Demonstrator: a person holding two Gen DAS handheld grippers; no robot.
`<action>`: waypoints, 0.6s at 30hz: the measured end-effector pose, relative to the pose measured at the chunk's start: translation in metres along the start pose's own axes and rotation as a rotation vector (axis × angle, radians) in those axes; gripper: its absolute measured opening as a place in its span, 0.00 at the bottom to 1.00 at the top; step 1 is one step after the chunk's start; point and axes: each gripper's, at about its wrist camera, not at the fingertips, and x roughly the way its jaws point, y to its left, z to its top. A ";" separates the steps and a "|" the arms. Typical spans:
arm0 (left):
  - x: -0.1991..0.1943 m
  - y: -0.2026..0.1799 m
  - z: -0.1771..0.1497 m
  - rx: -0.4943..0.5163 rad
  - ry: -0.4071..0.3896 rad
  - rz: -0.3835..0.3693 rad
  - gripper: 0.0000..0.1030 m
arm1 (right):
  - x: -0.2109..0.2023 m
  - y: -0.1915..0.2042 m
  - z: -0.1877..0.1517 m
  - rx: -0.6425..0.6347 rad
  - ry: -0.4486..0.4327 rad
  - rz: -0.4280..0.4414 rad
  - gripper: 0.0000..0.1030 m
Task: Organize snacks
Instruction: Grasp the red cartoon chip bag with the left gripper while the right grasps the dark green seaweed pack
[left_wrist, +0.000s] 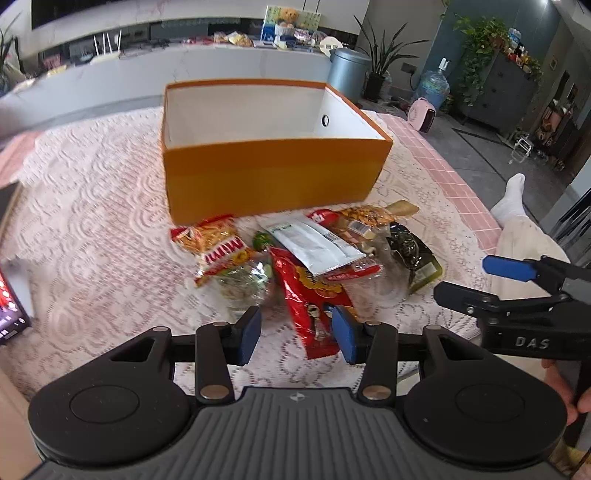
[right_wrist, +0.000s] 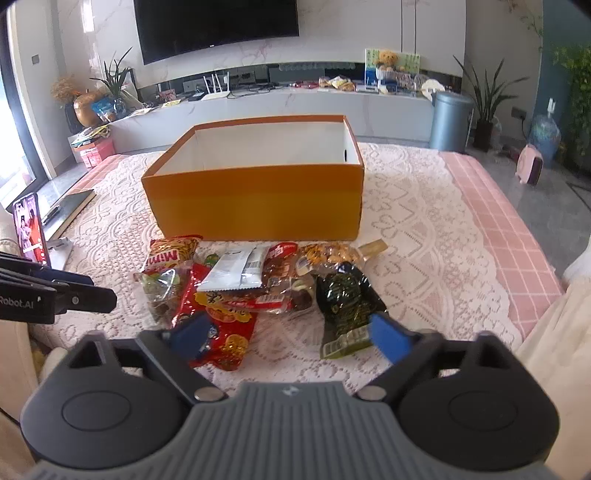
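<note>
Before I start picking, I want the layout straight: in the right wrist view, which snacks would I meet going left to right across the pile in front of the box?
Mimi packet → red snack bag → white packet → clear bag of nuts → dark green packet. The snacks under the white packet overlap too much to place.

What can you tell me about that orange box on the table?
The orange box looks like cardboard, orange outside and plain white inside, with no lid. It stands upright and open on the lace tablecloth. One end wall has a small round hole. What shows of the inside holds nothing. The snack packets lie in front of its near wall; whether they touch it is unclear.
</note>
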 end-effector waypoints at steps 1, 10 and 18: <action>0.003 -0.001 0.000 -0.002 0.006 -0.002 0.54 | 0.002 0.000 0.000 -0.006 -0.001 -0.005 0.81; 0.035 -0.008 0.009 -0.006 0.055 -0.020 0.59 | 0.026 -0.014 0.003 -0.039 0.013 -0.061 0.64; 0.073 -0.002 0.009 -0.020 0.110 -0.002 0.59 | 0.064 -0.020 0.002 -0.083 0.066 -0.065 0.56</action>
